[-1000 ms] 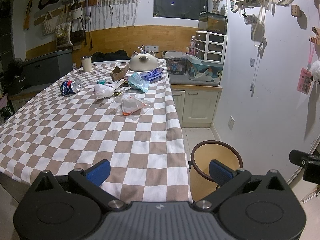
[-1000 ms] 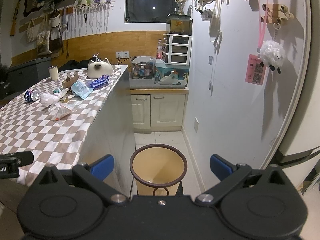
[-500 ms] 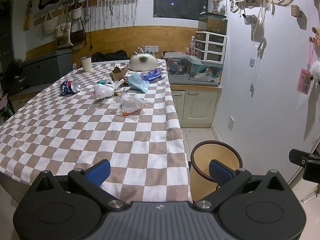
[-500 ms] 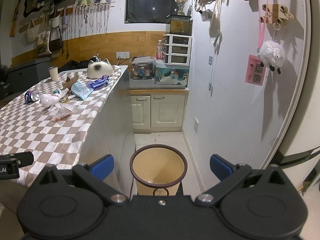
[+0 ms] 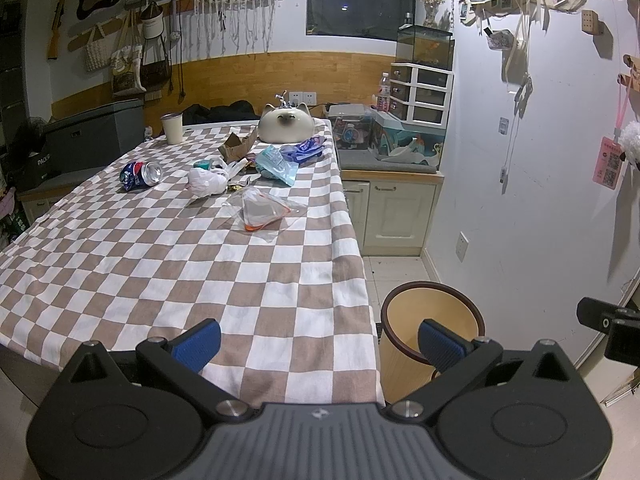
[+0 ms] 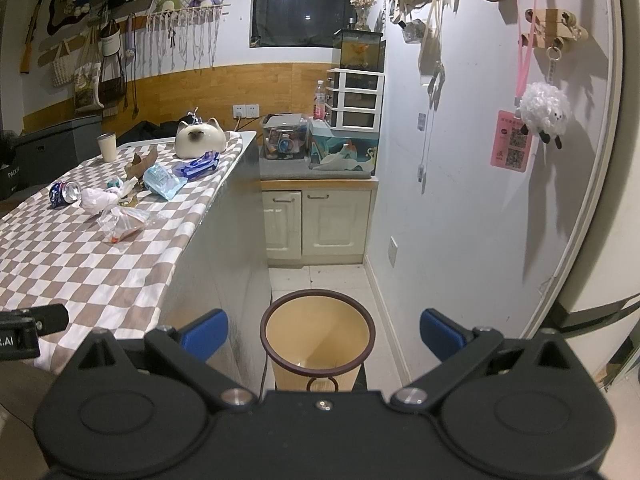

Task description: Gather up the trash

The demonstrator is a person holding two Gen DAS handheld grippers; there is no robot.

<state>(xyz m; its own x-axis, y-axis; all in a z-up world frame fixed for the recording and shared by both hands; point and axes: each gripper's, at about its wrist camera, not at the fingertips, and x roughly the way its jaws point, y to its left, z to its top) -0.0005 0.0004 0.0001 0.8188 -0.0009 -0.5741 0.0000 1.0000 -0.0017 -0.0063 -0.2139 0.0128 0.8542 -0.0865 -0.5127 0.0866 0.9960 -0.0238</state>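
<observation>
- Left gripper [image 5: 318,340] is gaping wide, empty; the bag [image 5: 262,212] is lying well ahead, slightly left.
- Right gripper [image 6: 322,334] is gaping wide, empty, over the bin [image 6: 318,334], farther from the bag.

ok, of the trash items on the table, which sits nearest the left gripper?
The clear plastic bag with orange residue; the white wad and can lie farther back.

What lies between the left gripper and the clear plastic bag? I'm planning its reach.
Only bare checkered tablecloth separates the open left gripper from the clear plastic bag, per the left wrist view.
</observation>
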